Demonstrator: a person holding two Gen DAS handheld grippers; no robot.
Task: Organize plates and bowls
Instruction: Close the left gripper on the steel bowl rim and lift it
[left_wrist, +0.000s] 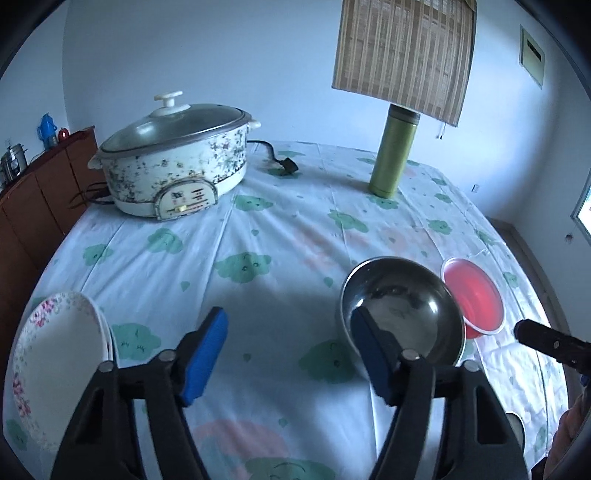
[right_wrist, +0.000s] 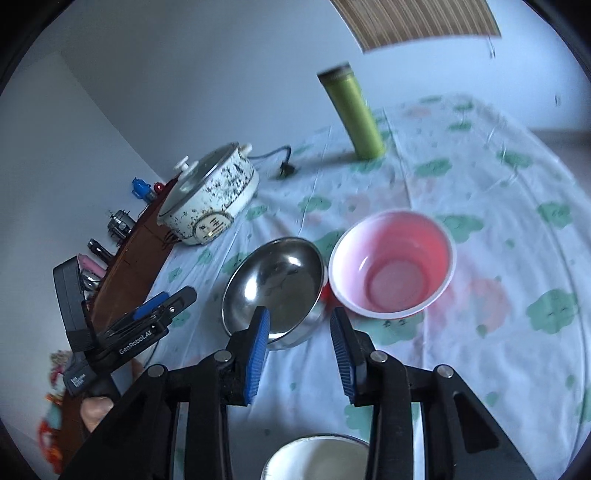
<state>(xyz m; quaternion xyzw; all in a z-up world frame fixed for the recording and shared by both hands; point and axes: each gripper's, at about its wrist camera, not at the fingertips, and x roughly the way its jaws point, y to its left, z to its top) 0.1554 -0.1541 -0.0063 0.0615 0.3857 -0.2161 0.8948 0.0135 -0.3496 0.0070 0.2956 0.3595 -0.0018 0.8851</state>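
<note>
White bowl (right_wrist: 317, 459) nearest, under right tongs (right_wrist: 300, 325). Right tongs narrow, nothing between pads, straddling near rim of steel bowl (right_wrist: 275, 284). Left tongs (left_wrist: 291, 350) wider, empty, right pad over steel bowl's rim. Floral plate (left_wrist: 61, 365) at counter's left edge. Pink bowl (right_wrist: 393, 262) touching steel bowl's right side. Farther back on cloth-covered counter (left_wrist: 258, 258): speckled cooker (left_wrist: 173, 162), green flask (left_wrist: 393, 151).
</note>
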